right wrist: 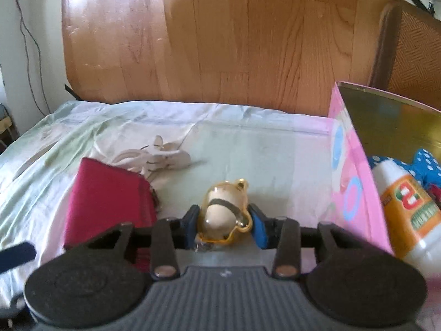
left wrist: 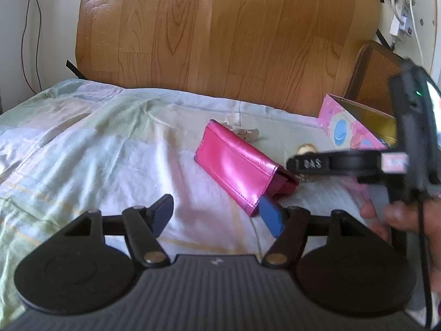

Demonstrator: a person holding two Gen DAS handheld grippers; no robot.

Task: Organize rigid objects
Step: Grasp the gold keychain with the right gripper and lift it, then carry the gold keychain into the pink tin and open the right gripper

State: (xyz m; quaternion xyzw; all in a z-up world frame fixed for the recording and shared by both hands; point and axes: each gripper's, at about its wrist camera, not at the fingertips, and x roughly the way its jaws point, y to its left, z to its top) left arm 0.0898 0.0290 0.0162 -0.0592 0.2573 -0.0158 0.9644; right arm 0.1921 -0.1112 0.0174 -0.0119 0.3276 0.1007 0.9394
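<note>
Item 1: gold figurine (right wrist: 224, 215), on pale bedsheet (right wrist: 248, 149) between blue pads of our right gripper (right wrist: 224, 227); both pads touch its flanks, jaws closed on it. Rounded end faces camera, small ear toward 12 o'clock.

Item 2: pink wallet (left wrist: 239, 162), flat on sheet, long axis running 10 to 4 o'clock; near end just beside right finger (left wrist: 271, 215) of our left gripper (left wrist: 217, 215), jaws wide apart, holding nothing.

Item 3: pink box (right wrist: 352, 182), at 3 o'clock of figurine, holding white bottle (right wrist: 408, 212).
</note>
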